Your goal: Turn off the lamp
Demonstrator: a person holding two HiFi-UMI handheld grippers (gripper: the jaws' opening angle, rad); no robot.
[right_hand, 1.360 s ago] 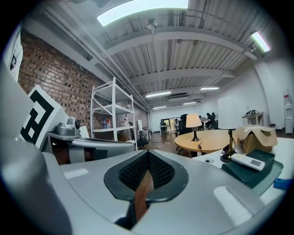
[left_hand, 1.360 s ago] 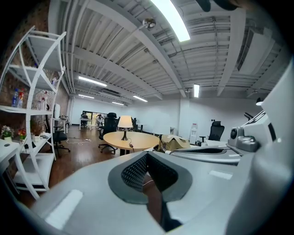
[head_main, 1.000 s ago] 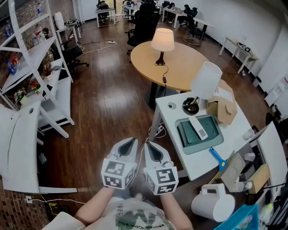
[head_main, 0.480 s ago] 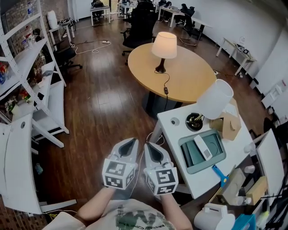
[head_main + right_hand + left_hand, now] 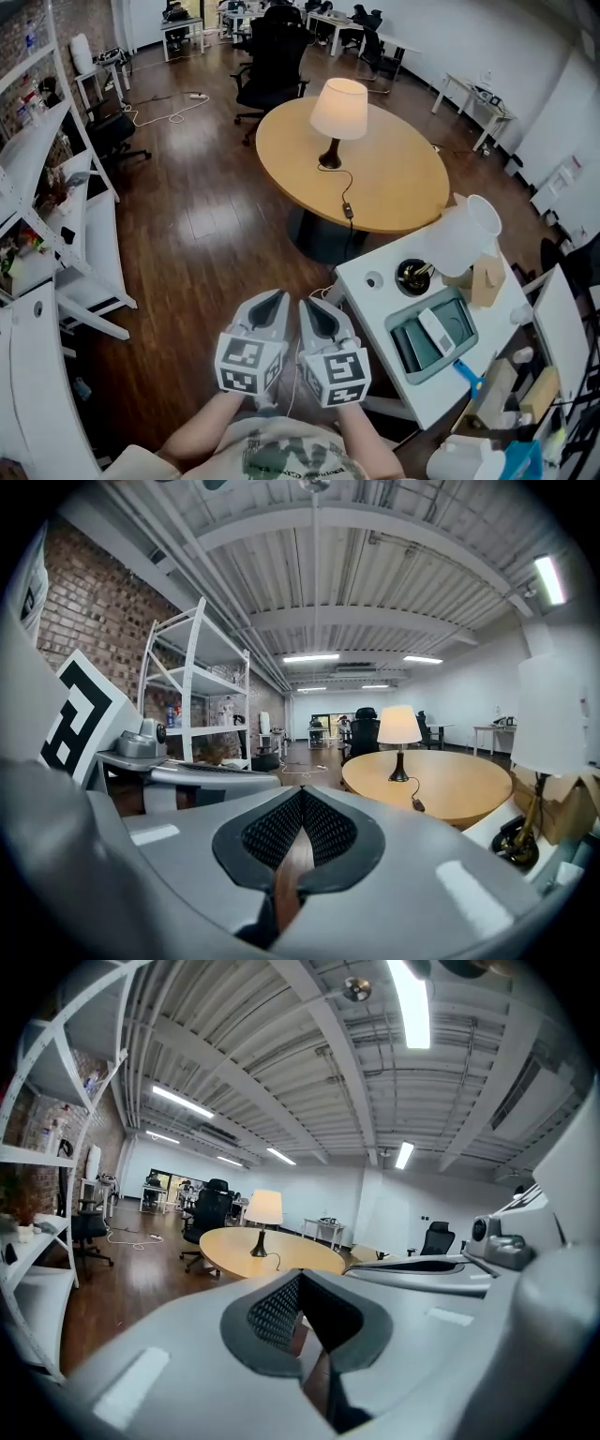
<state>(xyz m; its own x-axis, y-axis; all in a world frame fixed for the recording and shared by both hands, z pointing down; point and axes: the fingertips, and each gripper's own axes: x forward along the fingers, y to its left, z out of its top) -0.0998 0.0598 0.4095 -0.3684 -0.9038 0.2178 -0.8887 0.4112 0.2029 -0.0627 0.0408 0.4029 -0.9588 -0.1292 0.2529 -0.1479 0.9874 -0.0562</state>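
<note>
A lit lamp [image 5: 339,108] with a cream shade and a dark base stands on the round wooden table [image 5: 394,178]. Its black cord runs toward me to an inline switch [image 5: 348,209] on the tabletop. My left gripper [image 5: 272,298] and right gripper [image 5: 312,306] hover side by side over the wooden floor, well short of the table, both shut and empty. The lamp [image 5: 263,1209] is far ahead in the left gripper view, beyond my left gripper [image 5: 298,1279]. The right gripper view has the lamp [image 5: 399,726], the switch [image 5: 416,804] and my right gripper [image 5: 302,794].
To my right, a white desk [image 5: 375,267] carries a second, unlit lamp with a tilted white shade [image 5: 459,234] and a teal tray [image 5: 431,339] holding a remote. White shelving [image 5: 37,187] lines the left. Black office chairs [image 5: 267,56] stand behind the round table.
The view has moved forward: the round table and lit lamp are nearer, and the white desk has slid down to the right. Both grippers stay shut, side by side.
</note>
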